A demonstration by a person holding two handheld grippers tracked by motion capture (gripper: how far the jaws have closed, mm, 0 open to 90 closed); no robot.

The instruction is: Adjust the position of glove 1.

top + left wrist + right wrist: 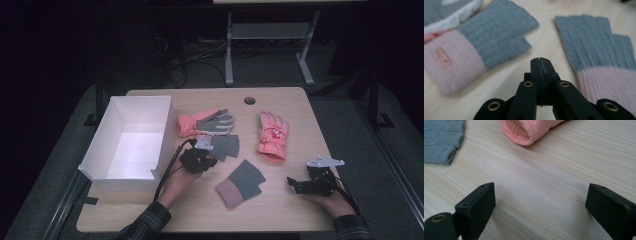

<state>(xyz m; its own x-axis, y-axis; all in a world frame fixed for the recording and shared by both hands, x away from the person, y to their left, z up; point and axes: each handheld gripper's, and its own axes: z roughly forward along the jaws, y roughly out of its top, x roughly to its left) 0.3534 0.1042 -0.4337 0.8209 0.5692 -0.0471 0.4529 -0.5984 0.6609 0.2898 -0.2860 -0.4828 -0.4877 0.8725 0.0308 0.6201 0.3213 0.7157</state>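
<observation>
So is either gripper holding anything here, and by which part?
Nothing is held. The left gripper is shut with nothing between its jaws; the right gripper is open above bare table.

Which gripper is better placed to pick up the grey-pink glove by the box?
Left. The left gripper hovers beside that grey-pink glove, jaws shut and empty. The right gripper, jaws open, sits far off.

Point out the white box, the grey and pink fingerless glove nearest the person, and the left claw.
white box (102, 150), high view, on its left wall.
grey and pink fingerless glove (242, 181), high view, on its grey knit middle.
left claw (540, 65), left gripper view, on the seam where its shut tips meet.
</observation>
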